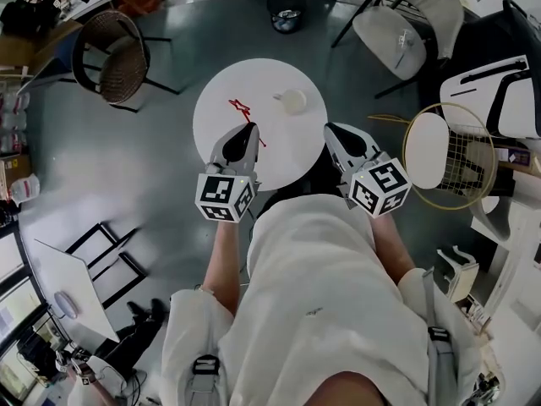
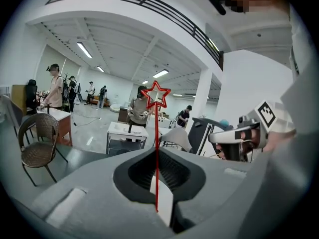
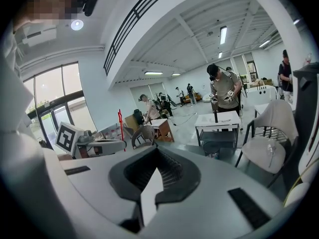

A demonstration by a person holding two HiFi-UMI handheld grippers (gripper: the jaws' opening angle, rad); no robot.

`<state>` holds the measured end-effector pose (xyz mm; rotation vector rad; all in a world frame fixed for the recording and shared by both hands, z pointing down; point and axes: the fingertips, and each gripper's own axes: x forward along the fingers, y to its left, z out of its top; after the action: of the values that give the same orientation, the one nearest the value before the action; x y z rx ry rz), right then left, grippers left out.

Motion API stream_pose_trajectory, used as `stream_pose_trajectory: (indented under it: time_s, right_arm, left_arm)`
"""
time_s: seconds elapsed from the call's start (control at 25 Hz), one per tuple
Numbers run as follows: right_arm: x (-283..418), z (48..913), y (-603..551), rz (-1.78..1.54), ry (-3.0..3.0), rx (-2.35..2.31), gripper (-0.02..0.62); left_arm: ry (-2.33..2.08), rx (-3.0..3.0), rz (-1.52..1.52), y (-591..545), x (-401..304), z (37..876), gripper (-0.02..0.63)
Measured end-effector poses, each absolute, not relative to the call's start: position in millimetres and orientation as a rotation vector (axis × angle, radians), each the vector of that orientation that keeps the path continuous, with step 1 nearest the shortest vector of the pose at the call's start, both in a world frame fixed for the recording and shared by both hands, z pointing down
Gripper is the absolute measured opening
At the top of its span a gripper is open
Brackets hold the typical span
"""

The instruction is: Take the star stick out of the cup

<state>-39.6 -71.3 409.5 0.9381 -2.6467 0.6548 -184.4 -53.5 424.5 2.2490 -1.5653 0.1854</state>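
A red star stick (image 1: 243,109) hangs tilted over the left part of the round white table (image 1: 287,155), with my left gripper (image 1: 252,130) shut on its thin shaft. The pale cup (image 1: 293,101) stands apart on the table's right half, and the stick is outside it. In the left gripper view the star stick (image 2: 157,94) rises upright from between the jaws of my left gripper (image 2: 158,183). My right gripper (image 1: 331,130) hovers at the table's right edge, shut and holding nothing. The right gripper view shows my right gripper (image 3: 152,183) shut, with the left gripper (image 3: 87,142) and the stick (image 3: 119,123) to its left.
A wicker chair (image 1: 114,57) stands at the upper left and a white chair (image 1: 406,24) at the upper right. A wire-backed chair (image 1: 448,155) is close to my right gripper. A dark round object (image 1: 286,17) lies on the floor beyond the table. Several people stand in the hall.
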Motion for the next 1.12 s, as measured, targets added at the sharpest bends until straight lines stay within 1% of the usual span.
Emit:
stream_pose_trajectory:
  time_s: [0.2, 0.64, 0.88, 1.12]
  right_arm:
    - [-50, 404, -71, 0.631, -2.648, 0.948, 0.006]
    - [-45, 409, -47, 0.633, -2.656, 0.945, 0.006]
    - [-29, 403, -37, 0.621, -2.677, 0.922, 0.006]
    - [3, 402, -14, 0.641, -2.683, 0.914, 0.006]
  left_arm:
    - [-1.522, 2.267, 0.168, -41, -188, 419, 0.017]
    - [-1.54, 2.249, 0.129, -10, -192, 417, 0.017]
    - [-1.561, 2.239, 0.128, 5, -174, 413, 0.017]
    - [-1.581, 2.219, 0.151, 27, -144, 410, 0.017]
